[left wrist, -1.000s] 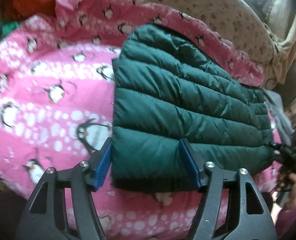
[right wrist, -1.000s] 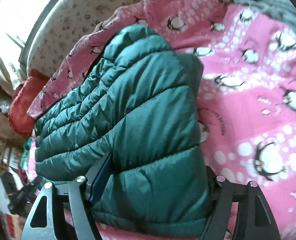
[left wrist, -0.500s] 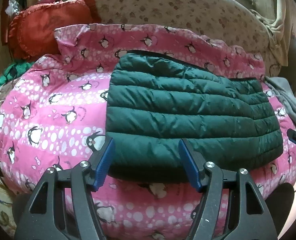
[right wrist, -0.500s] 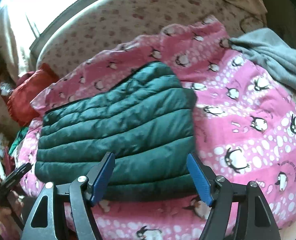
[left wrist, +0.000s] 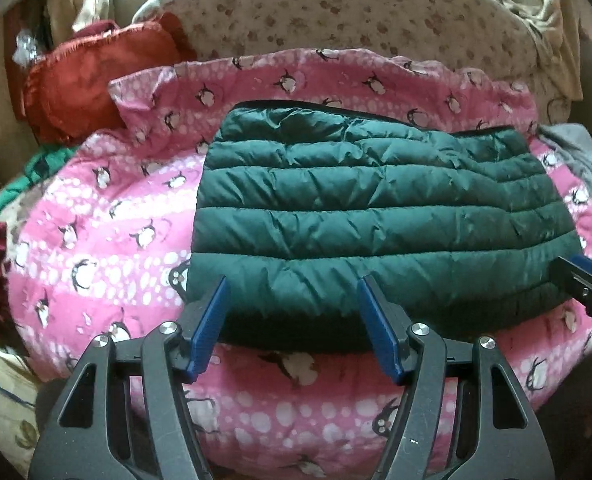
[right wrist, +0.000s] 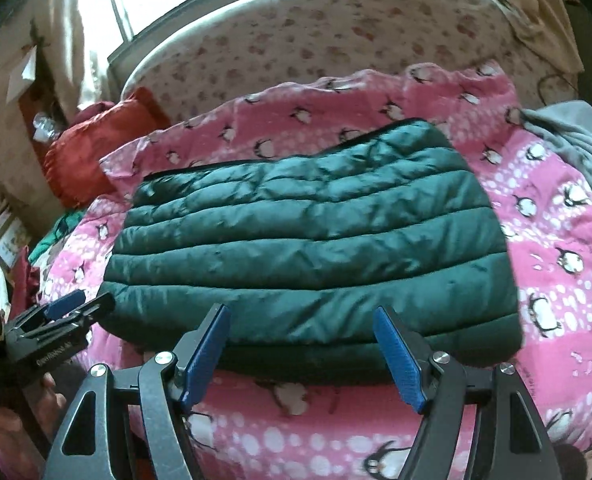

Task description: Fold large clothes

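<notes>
The green quilted puffer jacket (left wrist: 375, 216) lies folded into a compact rectangle on the pink penguin blanket (left wrist: 96, 248) covering the bed. Left tongs (left wrist: 292, 320) and right tongs (right wrist: 299, 344) hover spread and empty at its near edge, apparently clear for inspection.

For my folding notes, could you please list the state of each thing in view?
Green puffer jacket: folded flat on the blanket, not held.
Penguin blanket: spread out, far edge rumpled.
Grey garment: unfolded, crumpled.
Left gripper: open, empty.
Right gripper: open, empty.
</notes>
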